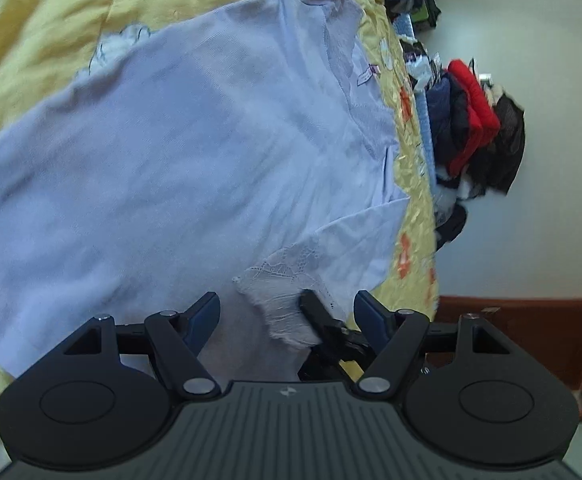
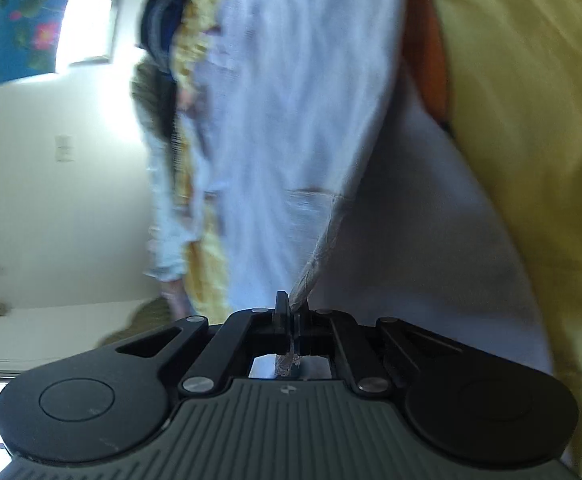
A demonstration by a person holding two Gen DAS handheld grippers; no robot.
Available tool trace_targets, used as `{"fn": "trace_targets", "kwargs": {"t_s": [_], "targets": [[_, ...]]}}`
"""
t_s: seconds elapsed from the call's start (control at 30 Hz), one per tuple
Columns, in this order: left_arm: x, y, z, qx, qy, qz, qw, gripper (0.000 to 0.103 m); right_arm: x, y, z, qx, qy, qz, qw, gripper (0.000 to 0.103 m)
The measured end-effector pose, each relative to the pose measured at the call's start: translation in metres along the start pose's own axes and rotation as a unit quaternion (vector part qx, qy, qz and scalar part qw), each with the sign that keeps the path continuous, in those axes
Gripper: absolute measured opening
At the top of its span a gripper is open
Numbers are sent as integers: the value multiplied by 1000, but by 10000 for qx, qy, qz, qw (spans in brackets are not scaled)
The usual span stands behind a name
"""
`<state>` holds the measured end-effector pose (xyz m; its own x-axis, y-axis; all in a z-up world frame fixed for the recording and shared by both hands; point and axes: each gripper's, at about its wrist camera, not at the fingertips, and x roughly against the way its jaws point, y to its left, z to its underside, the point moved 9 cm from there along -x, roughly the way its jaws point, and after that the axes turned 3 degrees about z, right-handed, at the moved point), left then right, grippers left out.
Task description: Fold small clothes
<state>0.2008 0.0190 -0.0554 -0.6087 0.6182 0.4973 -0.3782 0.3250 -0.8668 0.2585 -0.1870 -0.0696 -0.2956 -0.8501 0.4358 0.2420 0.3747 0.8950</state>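
- Pinching the lace hem (image 2: 317,256) of the lavender top (image 1: 195,152), your right gripper (image 2: 289,312) is clamped shut.
- Your left gripper (image 1: 287,312) hangs open over the top, gripping nothing.

Nothing written here is sharp enough to read.

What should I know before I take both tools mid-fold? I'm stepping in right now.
Left hand-held gripper: open, holding nothing, over the near edge of the pale top.
Right hand-held gripper: shut on the top's lace trim; its tip shows in the left view pinching that same trim.
The top lies spread flat on the yellow sheet; other clothes sit piled at the bed's far edge.
Done: top laid out, one edge gripped.
Left: no fold is visible yet.
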Motion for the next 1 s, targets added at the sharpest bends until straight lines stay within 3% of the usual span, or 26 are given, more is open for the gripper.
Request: {"fn": "trace_targets", "kwargs": {"t_s": [0.1, 0.23, 0.3, 0.43, 0.6, 0.7, 0.8, 1.0], "targets": [[-10, -6, 1, 292, 47, 240, 9993, 76, 11, 18, -2, -59, 3, -694, 9976, 7], [-19, -15, -4, 832, -47, 713, 9940, 73, 22, 19, -8, -462, -6, -1304, 9904, 7], [-19, -14, -11, 990, -216, 785, 9918, 73, 26, 14, -10, -568, -46, -1338, 9894, 7], [-22, -18, -7, 802, -115, 573, 9951, 72, 30, 7, -12, -631, -188, -1230, 9902, 7], [-24, -13, -2, 715, -76, 406, 9966, 40, 25, 2, -12, -841, -202, -1271, 9881, 8], [-26, -1, -7, 1123, -69, 478, 9925, 40, 23, 4, -7, -745, -75, -1293, 9888, 8], [-28, -4, -9, 915, -48, 354, 9952, 40, 24, 6, -4, -655, -59, -1293, 9894, 8], [-36, -16, -4, 704, 259, 528, 9958, 40, 24, 3, 0, -605, 62, -1258, 9902, 8]]}}
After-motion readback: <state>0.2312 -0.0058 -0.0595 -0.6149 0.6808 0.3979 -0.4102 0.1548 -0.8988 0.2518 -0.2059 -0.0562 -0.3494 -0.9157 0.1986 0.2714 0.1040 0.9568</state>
